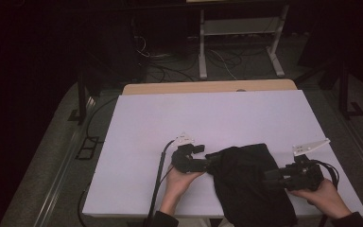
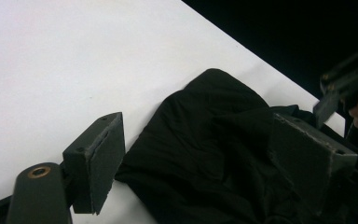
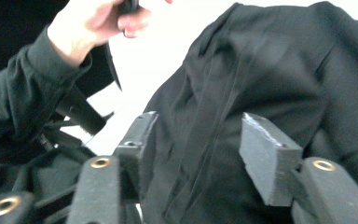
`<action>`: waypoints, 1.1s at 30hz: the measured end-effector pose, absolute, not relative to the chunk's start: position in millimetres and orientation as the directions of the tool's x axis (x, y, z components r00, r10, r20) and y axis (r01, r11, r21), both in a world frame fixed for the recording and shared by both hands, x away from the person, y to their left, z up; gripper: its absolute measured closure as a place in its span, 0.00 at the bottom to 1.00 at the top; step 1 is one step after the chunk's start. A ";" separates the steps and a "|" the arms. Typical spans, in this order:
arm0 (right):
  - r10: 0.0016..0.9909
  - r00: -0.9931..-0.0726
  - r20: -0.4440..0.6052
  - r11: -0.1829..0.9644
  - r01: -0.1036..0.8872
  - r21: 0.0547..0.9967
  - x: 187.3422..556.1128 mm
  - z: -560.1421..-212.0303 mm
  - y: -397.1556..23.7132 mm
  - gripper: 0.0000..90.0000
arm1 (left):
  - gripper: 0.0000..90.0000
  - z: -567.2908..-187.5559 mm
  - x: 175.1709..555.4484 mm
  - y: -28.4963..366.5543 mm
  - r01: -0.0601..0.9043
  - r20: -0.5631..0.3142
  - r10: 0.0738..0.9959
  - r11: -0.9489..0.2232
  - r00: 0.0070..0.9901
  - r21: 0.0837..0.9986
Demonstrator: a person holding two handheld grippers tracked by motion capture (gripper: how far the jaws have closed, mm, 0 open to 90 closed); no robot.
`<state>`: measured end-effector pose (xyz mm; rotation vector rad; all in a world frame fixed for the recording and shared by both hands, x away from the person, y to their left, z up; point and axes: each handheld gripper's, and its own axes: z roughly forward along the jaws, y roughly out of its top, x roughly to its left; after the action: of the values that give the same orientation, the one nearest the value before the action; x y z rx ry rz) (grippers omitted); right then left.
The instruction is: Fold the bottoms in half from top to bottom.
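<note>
black garment [image 1: 250, 182] on white table [image 1: 142, 123] | left gripper [image 1: 203, 158] fingers spread astride its edge | right gripper [image 1: 269, 177] fingers apart over it

Cloth [image 1: 250, 182] lies on the table's [image 1: 170, 118] near edge, seemingly bunched.

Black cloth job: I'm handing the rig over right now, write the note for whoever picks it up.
Left gripper: jaws open, standing either side of the left edge of the crumpled black cloth garment; pads not pressing it.
Right gripper: jaws apart over the garment's right side, no grip visible.
The garment lies bunched at the near edge of the white table, between both hands.
Done: nothing folded or flattened yet.
Left: probably re-grip the edges and spread or fold it.
</note>
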<state>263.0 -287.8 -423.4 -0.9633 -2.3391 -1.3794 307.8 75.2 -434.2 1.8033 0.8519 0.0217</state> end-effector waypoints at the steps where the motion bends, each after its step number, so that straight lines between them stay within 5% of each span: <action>1: 0.417 -0.749 0.515 0.324 0.652 0.686 265.2 -421.1 -288.8 0.61 | 0.21 -434.3 307.7 74.7 0.534 -0.374 0.555 -0.157 0.743 0.831; 7: 0.481 -0.753 0.448 0.295 0.621 0.726 284.8 -412.7 -292.3 0.99 | 0.21 -433.4 309.7 74.0 0.536 -0.379 0.553 -0.150 0.742 0.831; 33: 0.563 -0.717 0.411 0.372 0.663 0.649 342.4 -430.8 -265.1 0.99 | 0.20 -435.3 305.9 70.3 0.539 -0.367 0.555 -0.179 0.746 0.823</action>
<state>342.4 -265.1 -430.8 -1.1230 -2.5003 -1.2710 305.9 70.3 -435.3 1.8306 0.8495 0.0188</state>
